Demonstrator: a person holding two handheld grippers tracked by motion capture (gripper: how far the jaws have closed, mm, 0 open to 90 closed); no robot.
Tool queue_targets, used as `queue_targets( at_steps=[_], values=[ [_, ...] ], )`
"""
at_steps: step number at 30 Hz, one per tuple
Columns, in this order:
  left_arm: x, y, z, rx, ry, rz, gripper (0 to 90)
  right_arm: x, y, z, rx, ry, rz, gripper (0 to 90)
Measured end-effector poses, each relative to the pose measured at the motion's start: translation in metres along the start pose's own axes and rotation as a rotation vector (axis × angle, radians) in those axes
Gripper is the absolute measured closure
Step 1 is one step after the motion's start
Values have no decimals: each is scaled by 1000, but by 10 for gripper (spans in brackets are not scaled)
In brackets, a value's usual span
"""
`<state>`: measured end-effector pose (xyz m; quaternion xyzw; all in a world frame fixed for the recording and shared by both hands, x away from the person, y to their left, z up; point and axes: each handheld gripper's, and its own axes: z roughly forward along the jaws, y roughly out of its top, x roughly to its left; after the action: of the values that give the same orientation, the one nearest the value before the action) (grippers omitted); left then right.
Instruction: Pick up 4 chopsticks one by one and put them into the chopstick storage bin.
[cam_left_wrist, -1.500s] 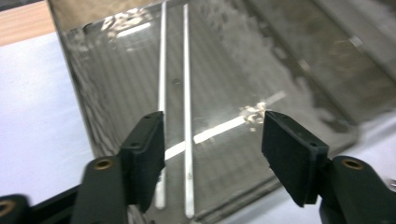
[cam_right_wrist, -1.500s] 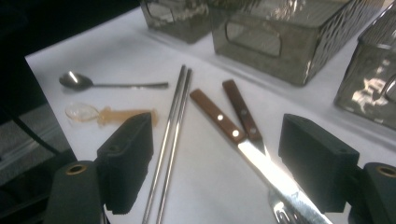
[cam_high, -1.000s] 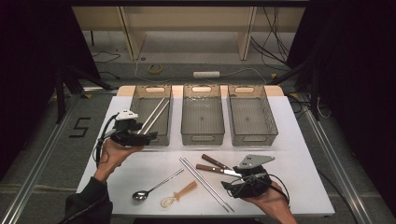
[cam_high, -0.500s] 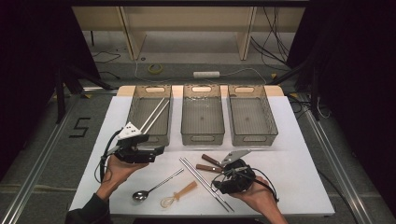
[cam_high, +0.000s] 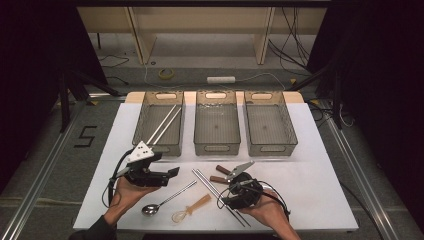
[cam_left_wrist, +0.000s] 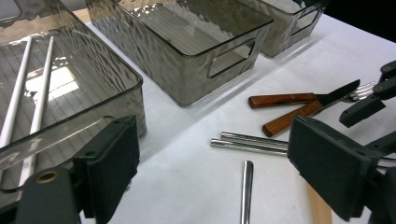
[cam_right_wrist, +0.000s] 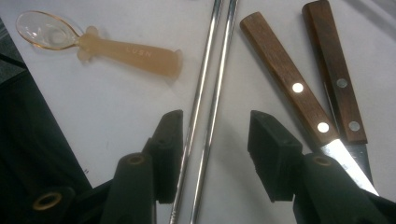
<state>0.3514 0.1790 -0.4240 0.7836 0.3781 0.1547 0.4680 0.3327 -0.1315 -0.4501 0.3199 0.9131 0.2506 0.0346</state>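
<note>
We hold the right gripper (cam_right_wrist: 215, 135) low over the pair of metal chopsticks (cam_right_wrist: 208, 93), jaws apart, one black pad on each side of the two rods and nothing pinched between them. The chopsticks lie side by side on the white table (cam_high: 320, 190), touching or nearly so, running from just in front of the middle bin (cam_high: 216, 125) toward the near edge of the table. Room at the chopsticks is tight on one side: the wooden-handled knife (cam_right_wrist: 285, 79) and the second wooden handle (cam_right_wrist: 334, 70) lie just beside them, and our jaw pad there sits between rod and knife. On the other side there is bare table up to the amber baby spoon (cam_right_wrist: 116, 49), near the chopsticks but apart from them; raised letters on its handle look like "LUSN", though we can't read them surely. The near table edge is close by that spoon.

Beyond the chopsticks stand three smoky plastic bins in a row; the left bin (cam_high: 161, 125) holds two white chopsticks (cam_high: 164, 124), and the right bin (cam_high: 267, 125) stands past the middle one. A "5" (cam_high: 85, 136) is marked on the floor, well left of the chopsticks.

Our left gripper (cam_high: 172, 174) hovers to the left of the chopsticks, palm cupped under it, wrist level, jaws wide apart and holding nothing, aimed toward them. The metal spoon (cam_high: 167, 199) lies between it and the chopsticks. Our right hand (cam_high: 267, 210) cradles its gripper from below, tilted down at the rods.
</note>
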Motion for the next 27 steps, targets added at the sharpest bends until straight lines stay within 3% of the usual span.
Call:
queue_targets(
  at_steps=[15, 27],
  values=[
    [-13, -5, -1, 1, -11, 19, 159, 5, 5, 14, 32, -13, -25, 683],
    [-16, -5, -1, 2, -12, 26, 158, 5, 4, 20, 51, -24, -19, 740]
  ],
)
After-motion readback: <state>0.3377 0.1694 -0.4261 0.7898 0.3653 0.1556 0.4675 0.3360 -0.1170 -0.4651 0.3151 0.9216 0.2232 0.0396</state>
